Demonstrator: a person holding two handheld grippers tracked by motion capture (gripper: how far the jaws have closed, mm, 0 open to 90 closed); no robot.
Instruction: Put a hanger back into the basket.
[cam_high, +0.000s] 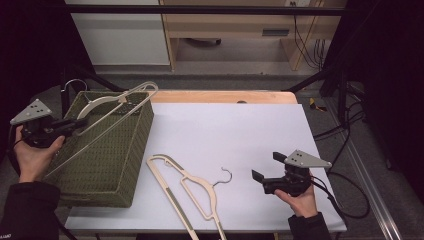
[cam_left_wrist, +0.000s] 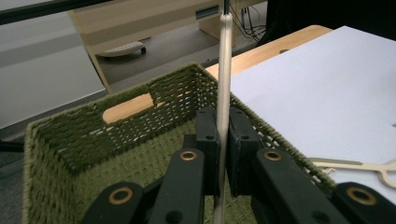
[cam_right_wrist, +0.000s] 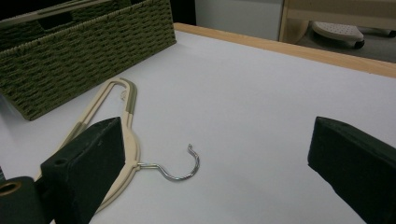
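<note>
A cream hanger (cam_high: 112, 107) is clamped between the jaws of the left gripper (cam_high: 75, 125), which is held at about nine o'clock on the table (cam_high: 235, 130) in the high view. In the left gripper view the hanger's bar (cam_left_wrist: 223, 93) is seen pinched edge-on between the two black jaws and rises straight up toward twelve o'clock. The hanger is carried tilted over the green woven basket (cam_high: 135, 165) — its hook is seen near the basket's far left corner, its long bar slanting down toward seven o'clock. Whether the hanger touches the basket's rim cannot be told.

A second hanger (cam_high: 187, 192) is laid flat on the white table just beside the basket, at about six o'clock, with its metal hook (cam_right_wrist: 180, 165) turned toward three o'clock in the high view.

The right gripper (cam_high: 267, 170) is held at about four o'clock, jaws spread wide with nothing between them — in its own view the second hanger is seen partly behind the left jaw, apart from it, on the table surface.
</note>
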